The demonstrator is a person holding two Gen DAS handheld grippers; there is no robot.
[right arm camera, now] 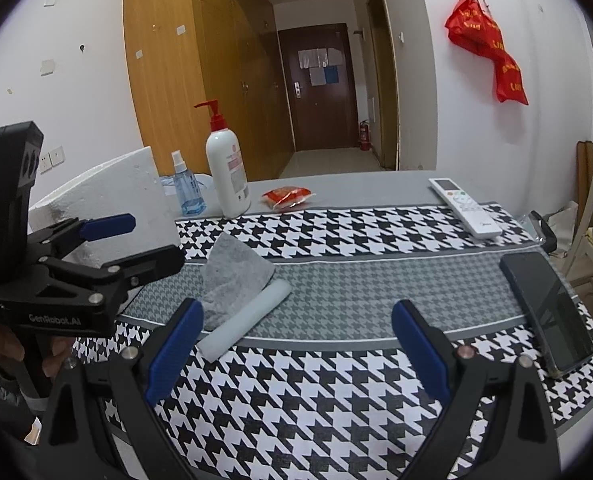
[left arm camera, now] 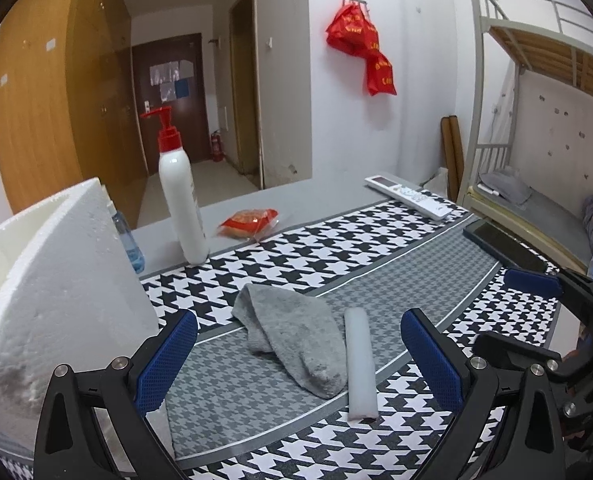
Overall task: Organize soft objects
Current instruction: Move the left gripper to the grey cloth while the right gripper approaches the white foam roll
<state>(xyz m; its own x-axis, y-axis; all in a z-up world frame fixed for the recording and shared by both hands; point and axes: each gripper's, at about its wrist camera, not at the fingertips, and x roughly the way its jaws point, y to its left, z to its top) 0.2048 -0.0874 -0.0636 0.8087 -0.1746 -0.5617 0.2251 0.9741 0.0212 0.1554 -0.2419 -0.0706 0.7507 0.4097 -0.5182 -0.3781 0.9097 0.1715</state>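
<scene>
Foam box (left arm camera: 56, 280) crowds the left; mat (right arm camera: 316, 380) ahead seems open.

The only legible wording is "GenRobot.AI", in pale letters on the black body of the left gripper (right arm camera: 108, 240), at about nine o'clock in the right wrist view. The lotion bottle (right arm camera: 228, 172) carries a pink label (too small to read). The red bags (left arm camera: 360, 48) at one o'clock bear yellow characters, blurred. The remote control (right arm camera: 464, 208) has unreadable button markings.
</scene>
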